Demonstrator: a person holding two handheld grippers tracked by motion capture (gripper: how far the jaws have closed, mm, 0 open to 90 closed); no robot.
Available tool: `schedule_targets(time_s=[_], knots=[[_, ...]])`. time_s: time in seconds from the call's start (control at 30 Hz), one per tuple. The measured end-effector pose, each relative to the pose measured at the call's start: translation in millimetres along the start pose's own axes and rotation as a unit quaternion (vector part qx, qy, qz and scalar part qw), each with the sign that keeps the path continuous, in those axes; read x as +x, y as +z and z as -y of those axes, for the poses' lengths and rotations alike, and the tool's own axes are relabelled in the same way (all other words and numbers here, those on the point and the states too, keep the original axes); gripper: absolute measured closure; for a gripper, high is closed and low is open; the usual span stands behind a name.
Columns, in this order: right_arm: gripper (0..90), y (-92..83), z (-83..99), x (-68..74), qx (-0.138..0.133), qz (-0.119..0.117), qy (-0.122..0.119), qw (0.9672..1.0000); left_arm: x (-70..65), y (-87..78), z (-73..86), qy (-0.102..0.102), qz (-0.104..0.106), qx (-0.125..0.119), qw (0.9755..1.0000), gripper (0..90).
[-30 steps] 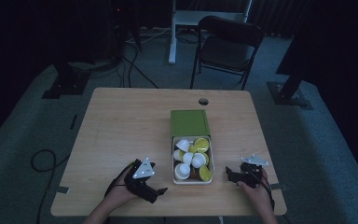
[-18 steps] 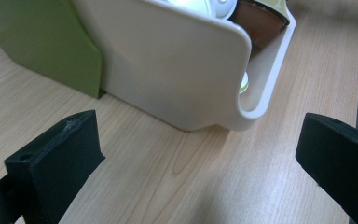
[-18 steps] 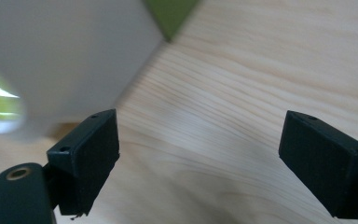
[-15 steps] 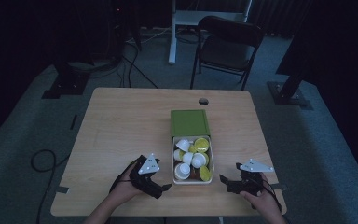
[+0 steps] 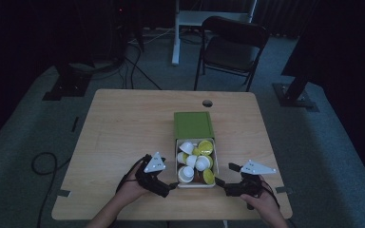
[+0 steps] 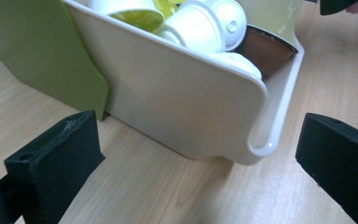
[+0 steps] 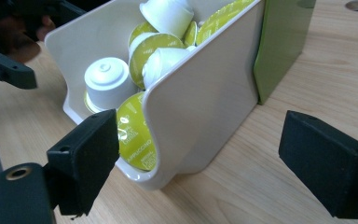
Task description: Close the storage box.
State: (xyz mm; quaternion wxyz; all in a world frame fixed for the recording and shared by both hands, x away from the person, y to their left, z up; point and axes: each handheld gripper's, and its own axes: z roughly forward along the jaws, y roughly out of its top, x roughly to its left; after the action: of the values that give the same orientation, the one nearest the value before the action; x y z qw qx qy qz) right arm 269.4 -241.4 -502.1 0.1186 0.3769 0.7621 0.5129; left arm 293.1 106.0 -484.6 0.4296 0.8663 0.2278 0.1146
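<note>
We see a light wooden table [image 5: 123, 142] with a round cable hole [image 5: 207, 103] near its far edge. On it, toward the near middle, lies a white tray [image 5: 177, 161] full of coffee capsules [image 5: 195, 161], its far end slid into a green sleeve [image 5: 193, 125] that also rests on the wood.

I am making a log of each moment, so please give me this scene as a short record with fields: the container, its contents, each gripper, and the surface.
container: white tray pulled part way out of a green sleeve
contents: white and yellow-green coffee capsules, loosely piled
left gripper: open, at the tray's near left corner, not touching
right gripper: open, at the tray's near right corner
surface: wooden table
background: folding chair beyond the table
</note>
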Motion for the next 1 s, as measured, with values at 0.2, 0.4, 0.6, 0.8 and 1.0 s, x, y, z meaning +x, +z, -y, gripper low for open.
schedule_targets(time_s=[0.2, 0.4, 0.6, 0.8, 1.0], knots=[[11.8, 5.0, 2.5, -5.2, 0.003, 0.005, 0.001, 1.0, 2.3, 5.1, -1.4, 0.002, -0.013, 0.002, 0.9999, 0.0], [11.7, 10.7, 4.1, -10.0, 0.01, 0.01, -0.011, 0.9998, 4.0, 8.5, -3.0, 0.003, -0.024, 0.002, 0.9997, 0.1], [11.2, 12.5, 3.9, -12.9, 0.009, 0.009, -0.007, 0.9999, 7.8, 10.8, -5.0, -0.002, -0.03, 0.007, 0.9995, 0.0], [11.2, 13.5, 3.4, -13.8, 0.009, 0.008, -0.004, 0.9999, 8.8, 13.3, -6.7, -0.003, -0.028, 0.006, 0.9996, 0.0], [11.2, 15.2, 1.9, -15.9, 0.008, 0.012, -0.004, 0.9999, 12.1, 15.0, -8.7, -0.003, -0.03, 0.01, 0.9995, 0.0]])
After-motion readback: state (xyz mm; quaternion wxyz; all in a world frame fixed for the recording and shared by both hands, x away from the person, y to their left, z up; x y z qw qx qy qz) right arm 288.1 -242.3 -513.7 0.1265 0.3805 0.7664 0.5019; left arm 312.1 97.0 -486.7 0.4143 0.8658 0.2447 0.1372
